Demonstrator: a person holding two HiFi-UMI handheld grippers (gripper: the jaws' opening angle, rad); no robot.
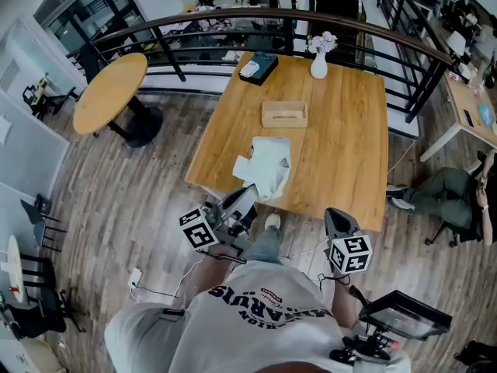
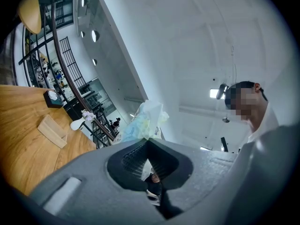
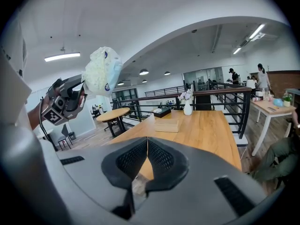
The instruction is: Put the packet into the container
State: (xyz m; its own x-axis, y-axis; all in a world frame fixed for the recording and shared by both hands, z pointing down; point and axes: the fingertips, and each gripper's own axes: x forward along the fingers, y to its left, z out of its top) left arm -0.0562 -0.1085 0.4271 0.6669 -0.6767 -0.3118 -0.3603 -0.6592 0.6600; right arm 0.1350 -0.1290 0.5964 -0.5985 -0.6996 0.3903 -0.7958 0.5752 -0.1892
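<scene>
Your left tool (image 2: 148, 139) is pinched shut on the bottom edge of the crinkled white plastic packet with pale blue print (image 2: 143, 121). The packet is puffy and creased, and it fans out past the jaw tips. It hangs in the air over the near edge of the long wooden desk (image 1: 349, 162), clear of the surface. Your right tool (image 3: 147, 138) is pressed together on itself and empty, low by the desk's near edge. The shallow light-wood rectangular container (image 1: 284, 113) sits mid-desk with bare wood on every side. The white vase of flowers (image 1: 319, 64) and the dark flat box (image 1: 258, 67) stand beyond it near the far edge, under the black railing (image 1: 404, 41).
</scene>
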